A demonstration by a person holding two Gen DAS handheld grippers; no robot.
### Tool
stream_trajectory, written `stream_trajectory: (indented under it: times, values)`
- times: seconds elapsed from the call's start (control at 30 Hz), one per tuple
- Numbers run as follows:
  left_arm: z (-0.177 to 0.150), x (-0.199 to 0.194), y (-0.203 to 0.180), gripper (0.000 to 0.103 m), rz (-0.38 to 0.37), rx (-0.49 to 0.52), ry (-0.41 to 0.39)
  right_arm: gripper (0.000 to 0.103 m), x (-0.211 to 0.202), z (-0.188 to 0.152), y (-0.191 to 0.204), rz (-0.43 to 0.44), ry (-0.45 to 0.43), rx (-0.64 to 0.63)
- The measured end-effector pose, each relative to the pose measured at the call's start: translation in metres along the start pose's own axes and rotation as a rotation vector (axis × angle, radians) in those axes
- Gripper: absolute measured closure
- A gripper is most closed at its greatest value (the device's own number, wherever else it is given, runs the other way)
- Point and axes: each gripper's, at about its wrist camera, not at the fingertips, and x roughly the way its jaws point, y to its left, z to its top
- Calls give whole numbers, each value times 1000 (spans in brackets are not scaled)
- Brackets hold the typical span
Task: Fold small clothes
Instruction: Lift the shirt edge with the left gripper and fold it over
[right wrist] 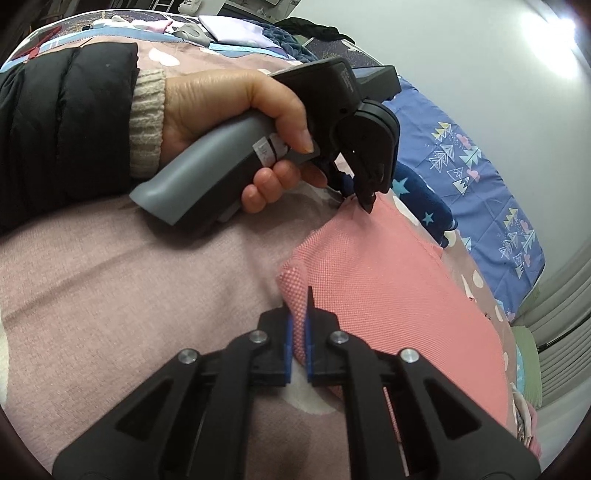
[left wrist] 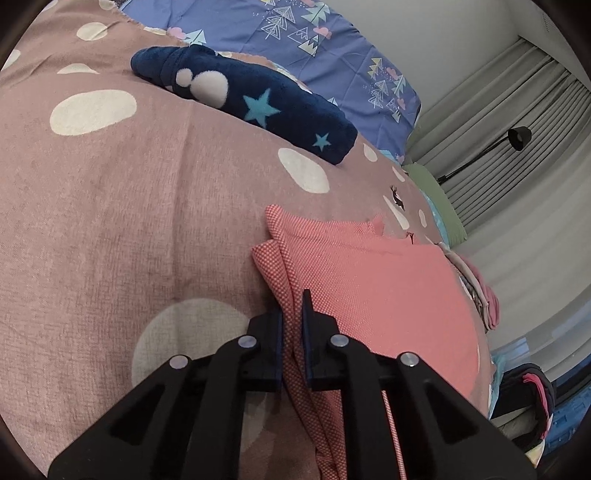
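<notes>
A small pink knit garment lies on a pink spotted blanket. My left gripper is shut on the garment's layered edge, which passes between its blue pads. In the right wrist view my right gripper is shut on a near corner of the same garment. The left gripper, held in a hand, pinches the garment's far corner there. A folded navy fleece piece with stars lies further back on the blanket.
A blue quilt with a tree print lies behind the blanket. Grey curtains and a black lamp stand at the right. A pile of clothes sits at the bed's right edge. More clothes lie at the far end.
</notes>
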Motion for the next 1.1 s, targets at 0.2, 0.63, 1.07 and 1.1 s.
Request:
stream_trajectory:
  times: [0.2, 0.63, 1.07, 1.1]
  values:
    - [-1, 1, 1, 94, -12, -2, 1, 98, -2, 0, 0, 9, -4, 16]
    - [0, 2, 1, 92, -5, 2, 2, 86, 7, 4, 12, -100, 34, -48]
    - [18, -23, -52, 97, -54, 67, -80, 99, -53, -15, -99, 1, -164, 409]
    - [23, -24, -65, 97, -54, 85, -80, 99, -59, -24, -118, 16, -179, 478]
